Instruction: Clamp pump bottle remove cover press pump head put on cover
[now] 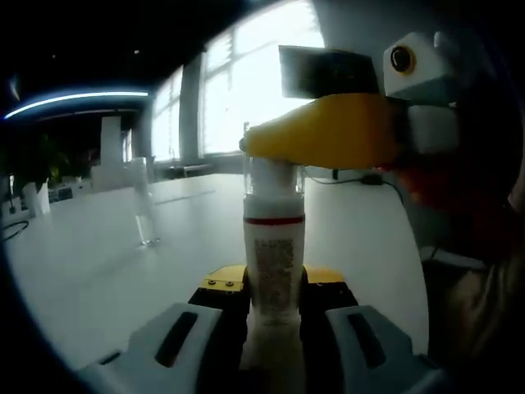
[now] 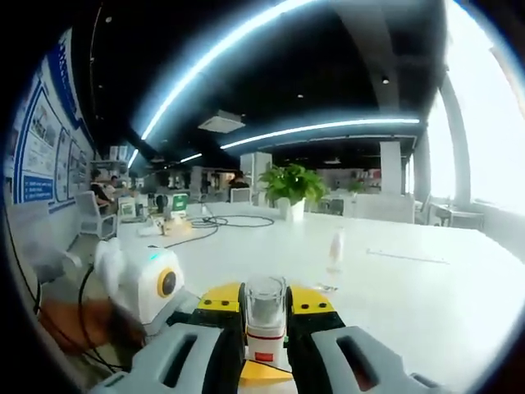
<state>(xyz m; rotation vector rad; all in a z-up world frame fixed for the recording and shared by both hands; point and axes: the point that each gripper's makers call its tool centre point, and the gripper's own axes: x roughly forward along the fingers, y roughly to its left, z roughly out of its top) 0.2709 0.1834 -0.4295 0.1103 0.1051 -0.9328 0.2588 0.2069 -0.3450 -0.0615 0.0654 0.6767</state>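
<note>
The pump bottle [image 1: 274, 254] is held upright between the closed jaws of the left gripper [image 1: 275, 324], over the white bench [image 1: 98, 254]. Its clear cover [image 2: 266, 302] is clamped at the top by the jaws of the right gripper [image 2: 264, 345]. Judged: clamping is done; whether the cover is coming off or going back cannot be told. A clear glass [image 1: 142, 201] is seen standing apart. Open office, bright windows [image 1: 246, 74], ceiling strip lights [image 2: 320, 127], a potted plant [image 2: 293, 185].
</note>
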